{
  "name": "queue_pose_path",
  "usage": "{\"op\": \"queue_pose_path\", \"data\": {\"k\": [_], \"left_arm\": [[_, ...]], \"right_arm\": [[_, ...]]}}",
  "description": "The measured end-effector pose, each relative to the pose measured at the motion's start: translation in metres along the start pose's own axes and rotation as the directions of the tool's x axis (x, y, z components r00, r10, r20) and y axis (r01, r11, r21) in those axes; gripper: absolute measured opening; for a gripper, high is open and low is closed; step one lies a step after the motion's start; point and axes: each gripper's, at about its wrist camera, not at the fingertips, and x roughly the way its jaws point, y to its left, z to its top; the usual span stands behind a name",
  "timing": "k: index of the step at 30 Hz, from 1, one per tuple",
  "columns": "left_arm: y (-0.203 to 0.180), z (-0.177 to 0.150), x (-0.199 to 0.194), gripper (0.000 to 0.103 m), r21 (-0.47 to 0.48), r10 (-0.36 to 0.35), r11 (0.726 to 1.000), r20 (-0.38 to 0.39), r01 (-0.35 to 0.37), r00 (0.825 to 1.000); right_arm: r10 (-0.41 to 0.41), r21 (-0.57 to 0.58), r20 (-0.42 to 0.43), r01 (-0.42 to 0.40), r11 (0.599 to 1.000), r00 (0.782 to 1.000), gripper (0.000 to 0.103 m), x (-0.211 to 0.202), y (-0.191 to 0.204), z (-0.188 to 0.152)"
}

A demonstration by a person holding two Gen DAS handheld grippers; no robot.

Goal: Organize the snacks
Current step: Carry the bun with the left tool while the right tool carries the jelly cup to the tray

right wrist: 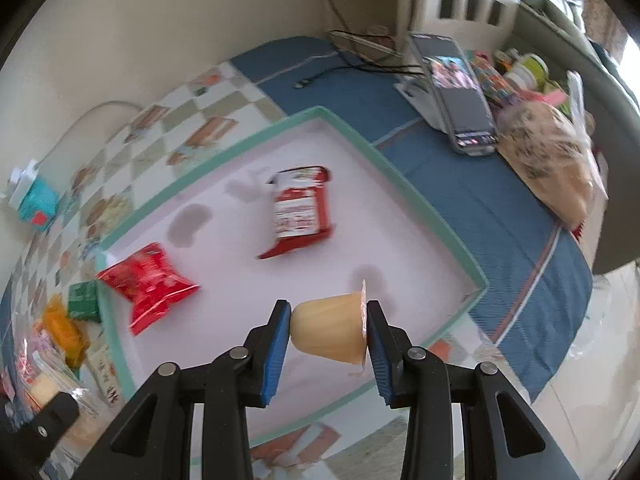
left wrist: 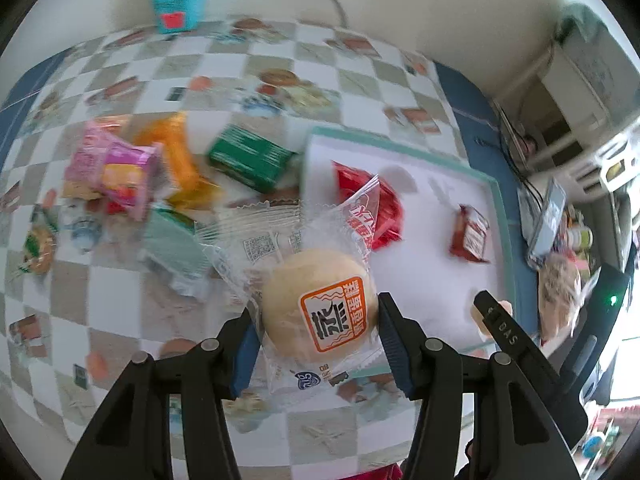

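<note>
Two grippers, both loaded. Far left of the left gripper [left wrist: 318, 336], a loose pile on the checkered tablecloth [left wrist: 120, 300]: pink packet [left wrist: 108, 170], orange packet [left wrist: 180, 156], green box [left wrist: 250, 158], pale green wrapper [left wrist: 176, 252] nearer in. Teal carton [left wrist: 180, 4] sits far ahead by the wall. Left gripper is clamped on a bun in clear wrapper [left wrist: 320, 306], pads on both sides of the bun, wrapper tail sticking forward. Ahead and right of it, the teal-rimmed tray [left wrist: 502, 216] with a red crinkled packet [left wrist: 374, 208] and a small red sachet [left wrist: 470, 234] on its white floor.

Right gripper [right wrist: 328, 330] is closed on a jelly cup [right wrist: 330, 330], held sideways: base against the left pad, foil lid against the right. It seems to hang over the near part of the tray [right wrist: 436, 216]; height not clear. Same red crinkled packet [right wrist: 150, 286] ahead-left, red sachet [right wrist: 300, 210] straight ahead. Phone [right wrist: 464, 92] and bagged bread [right wrist: 552, 156] lie far right on the blue cloth, outside the tray.

Judgement: step is placing both snacks in the tray. Do it well by lowering the cup to the bare floor just ahead before letting go, since a sideways cup will likely roll. Bun: carry it right past the tray rim, set it between red packet and sachet, avoid snagging the wrapper tail.
</note>
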Motion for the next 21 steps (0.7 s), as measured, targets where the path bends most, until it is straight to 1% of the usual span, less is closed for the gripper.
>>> {"op": "queue_pose_path", "data": {"k": [5, 9, 13, 16, 21], "left_arm": [[-0.024, -0.003, 0.021, 0.057, 0.057, -0.014, 0.998, -0.030, 0.016, 0.999], [-0.039, -0.004, 0.035, 0.057, 0.092, -0.025, 0.995, -0.049, 0.030, 0.998], [-0.049, -0.006, 0.044, 0.057, 0.121, -0.031, 0.992, -0.061, 0.039, 0.998], [-0.053, -0.006, 0.047, 0.057, 0.134, -0.035, 0.990, -0.056, 0.042, 0.998], [-0.056, -0.007, 0.051, 0.057, 0.141, -0.042, 0.989, -0.062, 0.051, 0.997]], "right_arm": [[-0.026, 0.055, -0.017, 0.027, 0.998, 1.000, 0.040, 0.008, -0.022, 0.004], [-0.034, 0.070, -0.028, 0.036, 0.997, 0.999, 0.040, 0.014, -0.031, 0.007], [-0.033, 0.077, -0.030, 0.035, 0.996, 0.999, 0.040, 0.018, -0.035, 0.008], [-0.041, 0.079, -0.029, 0.043, 0.996, 0.999, 0.040, 0.018, -0.036, 0.010], [-0.037, 0.074, -0.028, 0.039, 0.997, 0.999, 0.040, 0.019, -0.035, 0.009]]}}
